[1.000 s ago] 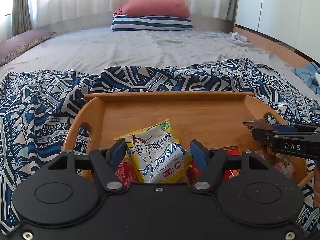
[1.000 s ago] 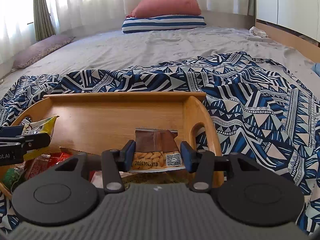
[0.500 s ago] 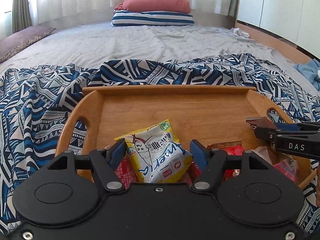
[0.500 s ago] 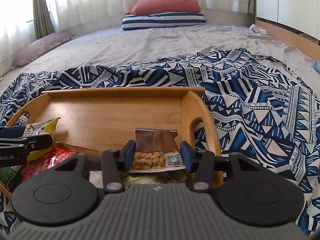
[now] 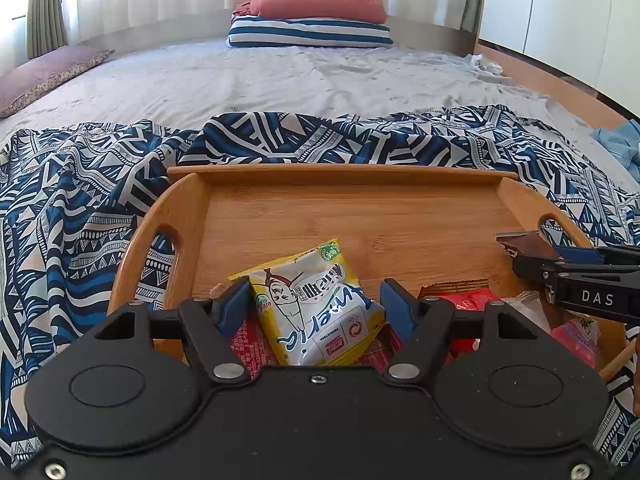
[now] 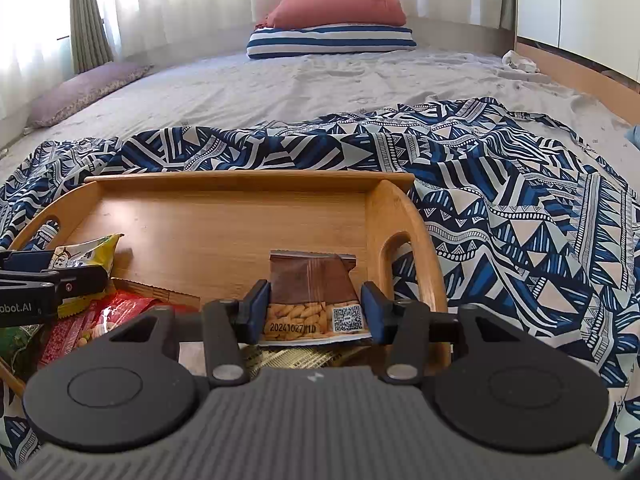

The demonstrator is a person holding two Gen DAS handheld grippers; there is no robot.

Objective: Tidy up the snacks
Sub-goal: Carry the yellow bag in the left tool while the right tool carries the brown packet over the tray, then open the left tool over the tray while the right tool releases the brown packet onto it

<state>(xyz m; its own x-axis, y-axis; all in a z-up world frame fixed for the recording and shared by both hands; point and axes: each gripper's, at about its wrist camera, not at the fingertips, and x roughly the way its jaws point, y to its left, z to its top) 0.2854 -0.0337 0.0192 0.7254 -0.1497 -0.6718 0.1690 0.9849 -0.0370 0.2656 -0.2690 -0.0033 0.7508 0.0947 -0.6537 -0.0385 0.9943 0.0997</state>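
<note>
The left gripper (image 5: pixel 316 300) holds a yellow snack bag (image 5: pixel 316 312) between its blue pads, the bag's top corner sticking out ahead of the fingertips and its lower part running back toward the gripper body. The right gripper (image 6: pixel 312 308) is clamped narrower on a brown peanut packet (image 6: pixel 314 300), whose dark sealed end juts forward past the fingertips. Both hang over the near part of a wooden tray (image 5: pixel 360 216) that sits on a patterned blue blanket (image 5: pixel 80 208) on the bed; below and behind the fingertips lies a loose heap of other snacks, among them a red packet (image 5: pixel 464 300) just right of the left gripper. The far half of the tray, ahead of both grippers, is bare wood. The likeliest trouble is slipping: both wrappers are slick film and are pinched only by their side edges, so a quick swing could let one slide or twist out and drop onto the heap. The puffy yellow bag could also crumple if squeezed harder. The two grippers sit close side by side, so moving either one inward risks a knock. Pressing down on the tray could tip it, since soft bedding gives under it.
</note>
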